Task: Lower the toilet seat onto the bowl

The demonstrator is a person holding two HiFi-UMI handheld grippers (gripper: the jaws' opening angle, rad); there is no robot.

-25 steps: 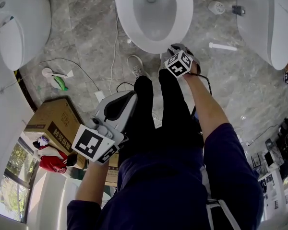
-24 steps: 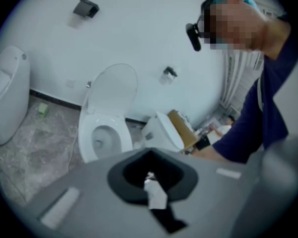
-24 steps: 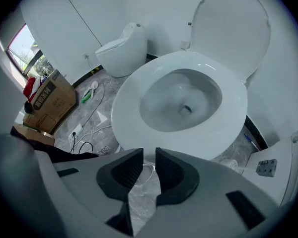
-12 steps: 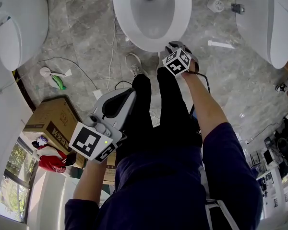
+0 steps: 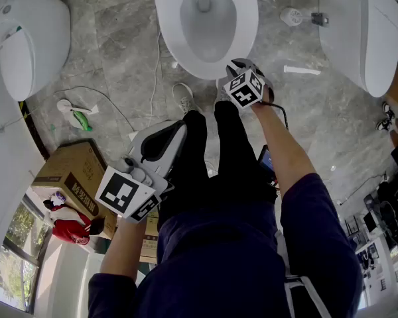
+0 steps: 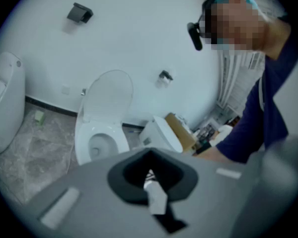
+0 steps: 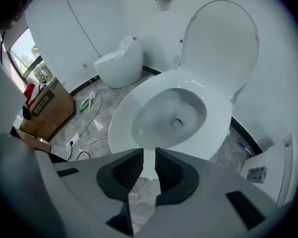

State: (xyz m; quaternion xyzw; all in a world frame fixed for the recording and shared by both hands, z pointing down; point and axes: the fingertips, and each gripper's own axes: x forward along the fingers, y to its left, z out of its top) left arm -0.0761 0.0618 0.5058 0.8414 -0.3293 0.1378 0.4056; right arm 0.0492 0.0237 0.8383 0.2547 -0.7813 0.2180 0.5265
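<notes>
R gripper [image 5: 234, 65] nearer bowl [image 5: 247, 20] (jaws apart)

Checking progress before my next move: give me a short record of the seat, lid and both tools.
seat: down, flat on the bowl
lid: raised upright
right tool: at the seat's front edge, jaws slightly apart, gripping nothing
left tool: low beside the leg, clear of the seat
task status: seat looks already lowered

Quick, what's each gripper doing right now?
Left gripper: jaws slightly apart, holding nothing.
Right gripper: jaws slightly apart, holding nothing, near the toilet front rim.
</notes>
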